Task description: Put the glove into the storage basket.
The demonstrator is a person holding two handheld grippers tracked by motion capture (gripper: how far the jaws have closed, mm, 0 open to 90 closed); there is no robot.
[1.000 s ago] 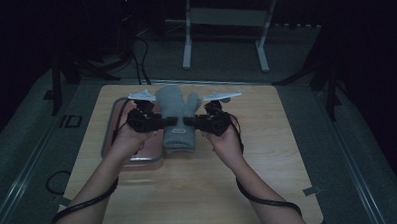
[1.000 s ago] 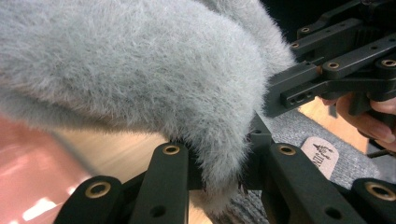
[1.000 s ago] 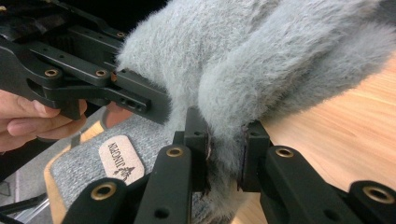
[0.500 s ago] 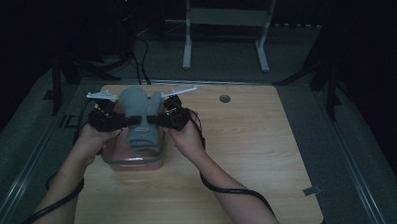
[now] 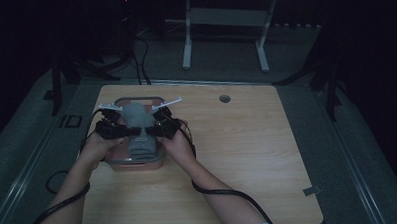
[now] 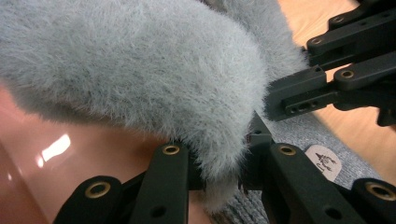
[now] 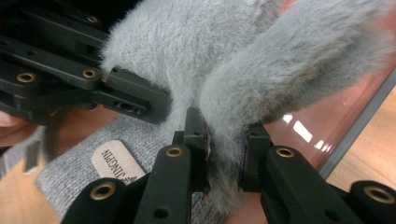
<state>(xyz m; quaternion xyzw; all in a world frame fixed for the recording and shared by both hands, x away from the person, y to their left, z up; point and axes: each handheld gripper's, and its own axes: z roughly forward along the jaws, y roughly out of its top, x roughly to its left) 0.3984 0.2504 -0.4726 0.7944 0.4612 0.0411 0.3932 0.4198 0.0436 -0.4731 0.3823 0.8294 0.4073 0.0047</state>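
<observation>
In the high view, the left gripper (image 5: 118, 126) and the right gripper (image 5: 158, 122) hold a grey fuzzy garment (image 5: 137, 131) between them, one at each side; it hangs over a pinkish plastic box (image 5: 138, 163) that stands near the left edge of the wooden table (image 5: 248, 155); the person's hands close around the gripper bodies, and the cables trail back along the forearms toward the bottom of the frame.

In the left gripper view, that gripper's black jaws are clamped on a fold of the fluffy grey fabric (image 6: 140, 70); a knitted grey part with a small oval label (image 6: 325, 161) lies lower right; the right gripper (image 6: 336, 79) shows at upper right, touching the same fabric; the glossy pink box wall (image 6: 60, 149) lies below the fur.

In the right gripper view, its own jaws pinch a fuzzy fold (image 7: 224, 154) tightly; the left gripper (image 7: 88, 74) bites the fabric at upper left; the label (image 7: 116, 164) sits on the knit; the box (image 7: 322, 126) shows at right, with the table (image 7: 373, 154) beyond its rim.
</observation>
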